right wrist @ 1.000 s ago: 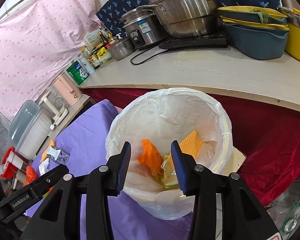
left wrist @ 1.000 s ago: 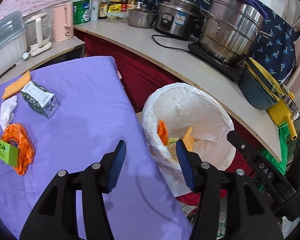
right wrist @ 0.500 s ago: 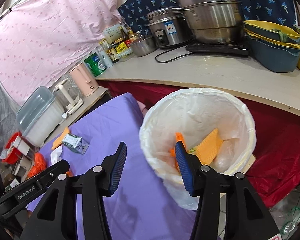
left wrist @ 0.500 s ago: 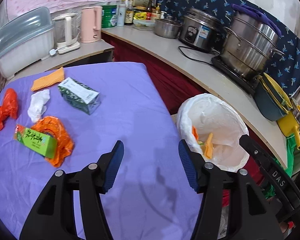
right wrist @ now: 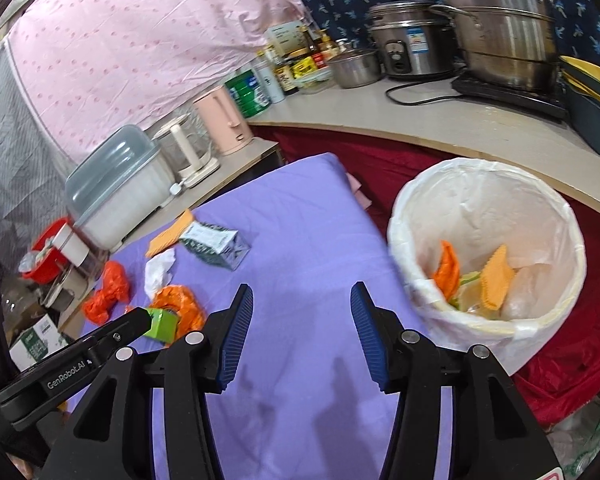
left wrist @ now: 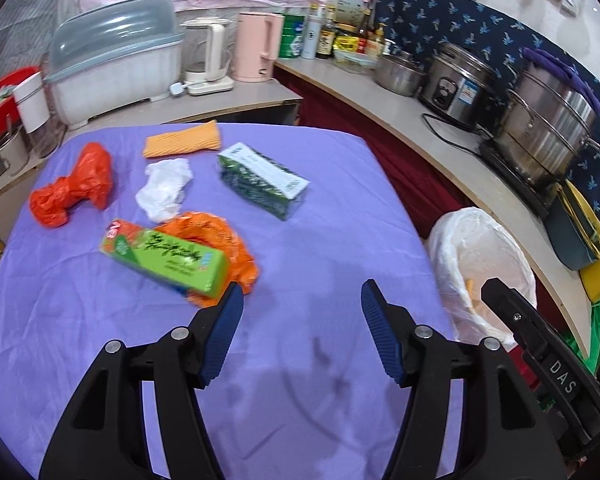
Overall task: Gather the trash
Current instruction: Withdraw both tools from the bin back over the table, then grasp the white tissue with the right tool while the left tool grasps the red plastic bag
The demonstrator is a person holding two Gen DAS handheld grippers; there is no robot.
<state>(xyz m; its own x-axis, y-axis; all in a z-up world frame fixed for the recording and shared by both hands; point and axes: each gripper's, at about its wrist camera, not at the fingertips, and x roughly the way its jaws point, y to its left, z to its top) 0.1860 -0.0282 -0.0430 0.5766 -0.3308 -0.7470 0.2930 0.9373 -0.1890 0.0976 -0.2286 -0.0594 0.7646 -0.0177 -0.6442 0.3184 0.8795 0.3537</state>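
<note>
The purple counter holds trash near its far left corner: a green box, an orange bag, white paper. The bin stands beside its right edge. Left tongs, just widening, and right tongs gape, empty.

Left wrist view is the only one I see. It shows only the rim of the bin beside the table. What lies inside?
Observer: The right wrist view looks into the bin: an orange bag, an orange ribbed cloth and some clear plastic.
Operator: Does the right tool carry anything?
Observer: No. The right tool is open over the purple cloth; its jaws have just been opening, with nothing between them.
</note>
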